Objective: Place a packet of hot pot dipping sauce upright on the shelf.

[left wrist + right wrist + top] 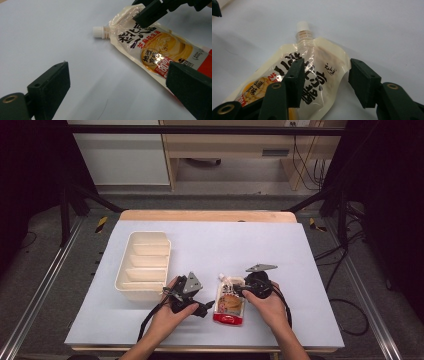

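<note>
A: Left to right, please. What is on the desk [280, 250]?

B: A cream tray [144, 264] with dividers, beyond the left gripper [186, 291]. That gripper's fingers [50, 87] are spread wide and hold nothing. The pouch [230, 302] lies flat, partly between them: its lower half reaches the far finger, its cap [98, 32] points away from both.

A: And the right gripper [252, 285]?

B: Its fingers [295, 75] are spread and straddle the pouch's upper corner, just below the spout. One finger lies over the printed face; the other stands just beside the edge. Not pinching yet, as far as I can judge.

A: Risks?

B: The film is glossy and slack. A close this near the corner may catch only a fold, and the filled body could swing or slip out on lifting. The left gripper's fingers also sit close enough to collide with the right.

A: Do the views differ?

B: The high view gives the tray and both hands. The gripper views give the finger gaps, the cap's ribbing and the print, which the high view leaves too small.
</note>
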`<move>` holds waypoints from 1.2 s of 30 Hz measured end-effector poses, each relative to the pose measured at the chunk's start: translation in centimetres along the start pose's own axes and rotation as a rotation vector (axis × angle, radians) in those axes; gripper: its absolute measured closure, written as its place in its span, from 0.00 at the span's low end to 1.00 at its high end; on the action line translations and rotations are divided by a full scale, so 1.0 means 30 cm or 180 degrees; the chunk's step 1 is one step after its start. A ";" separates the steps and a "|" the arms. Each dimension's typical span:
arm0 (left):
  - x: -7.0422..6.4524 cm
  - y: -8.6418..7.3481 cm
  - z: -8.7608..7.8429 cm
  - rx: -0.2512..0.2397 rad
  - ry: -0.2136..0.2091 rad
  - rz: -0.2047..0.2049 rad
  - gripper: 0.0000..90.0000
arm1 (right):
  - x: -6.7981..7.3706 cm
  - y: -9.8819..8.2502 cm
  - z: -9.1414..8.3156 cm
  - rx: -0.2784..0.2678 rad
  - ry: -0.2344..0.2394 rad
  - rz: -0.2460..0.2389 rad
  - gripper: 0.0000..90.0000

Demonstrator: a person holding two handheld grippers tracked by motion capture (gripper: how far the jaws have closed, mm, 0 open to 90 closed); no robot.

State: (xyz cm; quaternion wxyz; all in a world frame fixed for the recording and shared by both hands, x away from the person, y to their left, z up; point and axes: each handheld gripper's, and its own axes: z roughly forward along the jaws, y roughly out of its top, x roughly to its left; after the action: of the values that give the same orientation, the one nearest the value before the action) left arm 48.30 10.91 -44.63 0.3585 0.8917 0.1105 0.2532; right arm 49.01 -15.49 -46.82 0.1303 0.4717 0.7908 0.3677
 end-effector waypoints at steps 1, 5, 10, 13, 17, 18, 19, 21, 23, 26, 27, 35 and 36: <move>0.001 0.000 -0.001 -0.0001 0.0000 0.0001 0.06 | 0.003 0.000 -0.003 0.0005 0.0001 -0.0002 0.55; 0.003 0.000 -0.003 -0.0003 0.0006 0.0000 0.06 | 0.015 -0.004 -0.013 0.0010 0.0039 -0.0019 0.57; 0.004 -0.001 -0.004 0.0000 0.0006 -0.0005 0.06 | 0.029 -0.009 -0.019 0.0046 0.0079 -0.0036 0.62; 0.003 0.000 -0.004 -0.0003 0.0001 0.0004 0.06 | 0.024 -0.005 -0.018 0.0042 0.0078 -0.0043 0.65; 0.002 0.001 -0.002 -0.0002 -0.0005 0.0004 0.06 | 0.016 -0.003 -0.016 0.0043 0.0091 -0.0027 0.67; 0.002 0.001 -0.001 0.0002 -0.0009 0.0008 0.06 | 0.014 -0.001 -0.014 0.0024 0.0093 -0.0063 0.68; 0.002 0.001 -0.001 0.0002 -0.0009 0.0008 0.06 | 0.015 0.001 -0.013 0.0018 0.0088 -0.0064 0.69; -0.001 0.002 0.000 0.0018 -0.0008 0.0015 0.06 | 0.014 0.005 -0.008 0.0023 0.0083 -0.0102 0.73; -0.002 0.003 0.001 0.0018 -0.0013 0.0021 0.06 | 0.014 0.007 -0.001 0.0035 0.0079 -0.0125 0.77; -0.003 0.003 0.003 0.0021 -0.0029 0.0026 0.06 | 0.018 0.009 0.010 0.0065 0.0098 -0.0187 0.88; -0.004 0.003 0.004 0.0025 -0.0033 0.0029 0.06 | 0.020 0.010 0.013 0.0064 0.0103 -0.0198 0.92; 0.000 0.006 -0.001 0.0014 -0.0036 0.0041 0.06 | 0.025 0.023 0.006 -0.0028 0.0115 -0.0376 1.00; 0.002 0.006 -0.003 0.0011 -0.0037 0.0046 0.06 | 0.027 0.025 0.003 -0.0034 0.0117 -0.0385 1.00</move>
State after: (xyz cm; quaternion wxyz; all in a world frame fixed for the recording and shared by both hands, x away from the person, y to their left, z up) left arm 48.31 10.84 -44.43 0.3558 0.8945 0.1025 0.2505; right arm 49.13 -14.54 -46.23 0.1402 0.4155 0.8181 0.3721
